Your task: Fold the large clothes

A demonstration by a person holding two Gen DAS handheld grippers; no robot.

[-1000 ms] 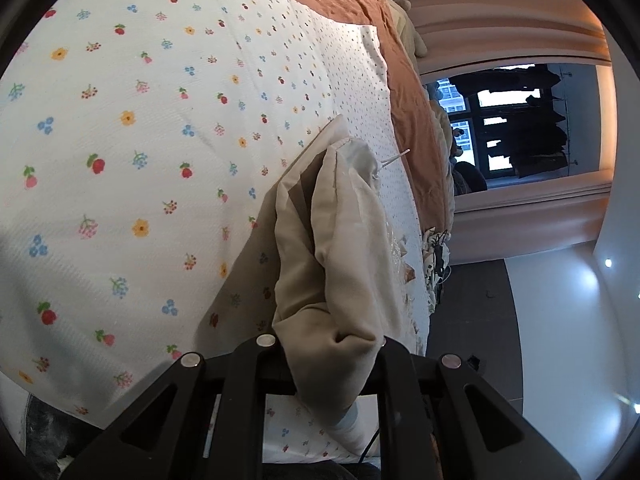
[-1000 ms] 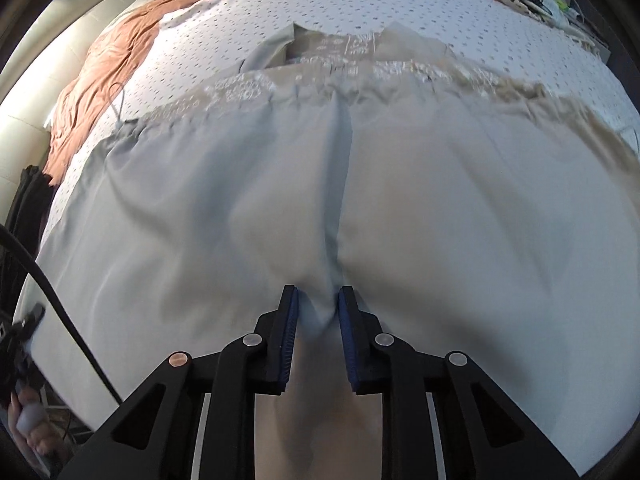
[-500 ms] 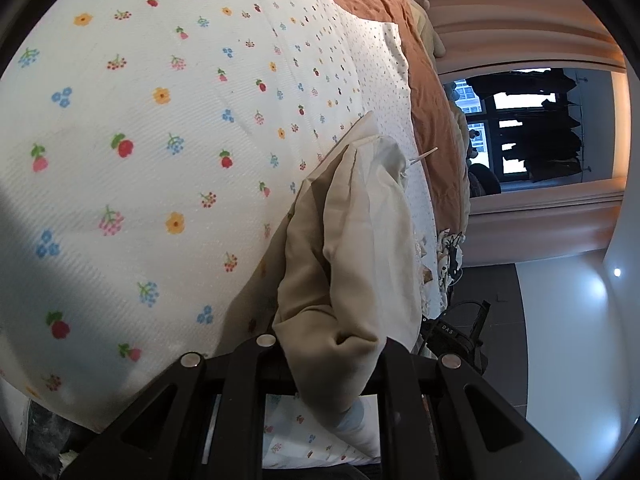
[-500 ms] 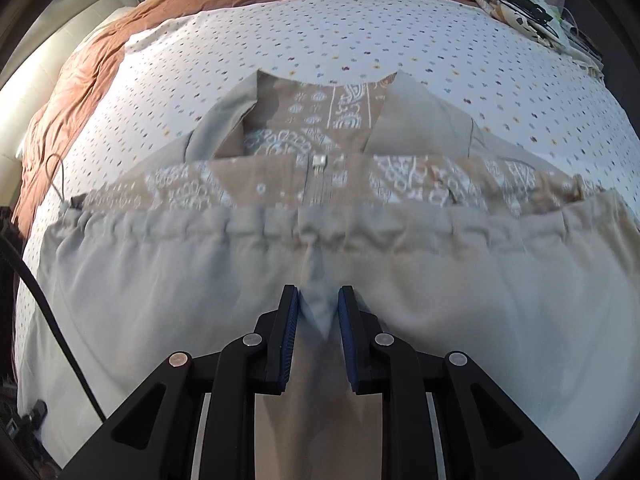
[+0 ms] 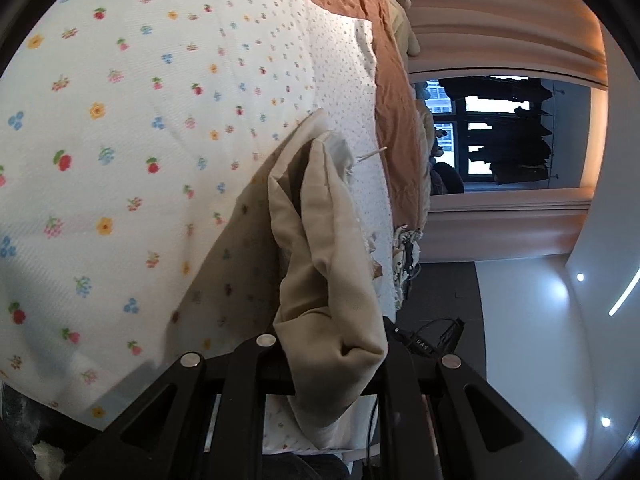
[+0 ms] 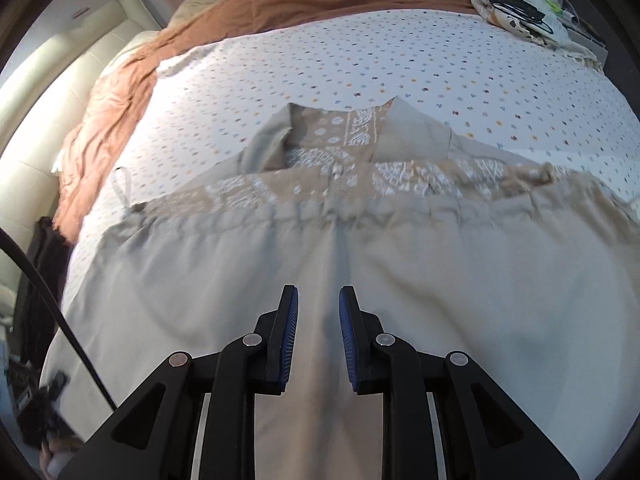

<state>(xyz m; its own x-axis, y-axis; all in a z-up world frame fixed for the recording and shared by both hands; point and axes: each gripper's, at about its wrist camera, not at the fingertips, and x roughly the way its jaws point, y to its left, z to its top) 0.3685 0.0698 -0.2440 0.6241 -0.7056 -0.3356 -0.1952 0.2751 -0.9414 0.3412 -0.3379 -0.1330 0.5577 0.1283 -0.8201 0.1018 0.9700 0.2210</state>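
A large beige garment [image 6: 400,272] with white-patterned tan panels near its collar lies spread on the bed's dotted sheet [image 6: 360,64]. My right gripper [image 6: 319,300] sits just above the plain beige cloth with its blue pads [image 6: 290,320] a little apart; I cannot tell if cloth is pinched between them. In the left wrist view, my left gripper [image 5: 332,344] is shut on a bunched fold of the same beige garment [image 5: 332,248], held above the flowered sheet [image 5: 120,140]. Its fingertips are hidden by the cloth.
A rust-brown blanket [image 6: 280,4] lies along the bed's far side. A pile of cloth and cables [image 6: 520,8] sits at the bed's far right corner. A cream headboard [image 6: 60,92] is at left. A window [image 5: 500,132] and curtains show past the bed.
My right gripper has drawn back along the garment, so the collar and patterned panels now show farther ahead. Its pads stand slightly wider apart. The left gripper keeps its hold on the fold.
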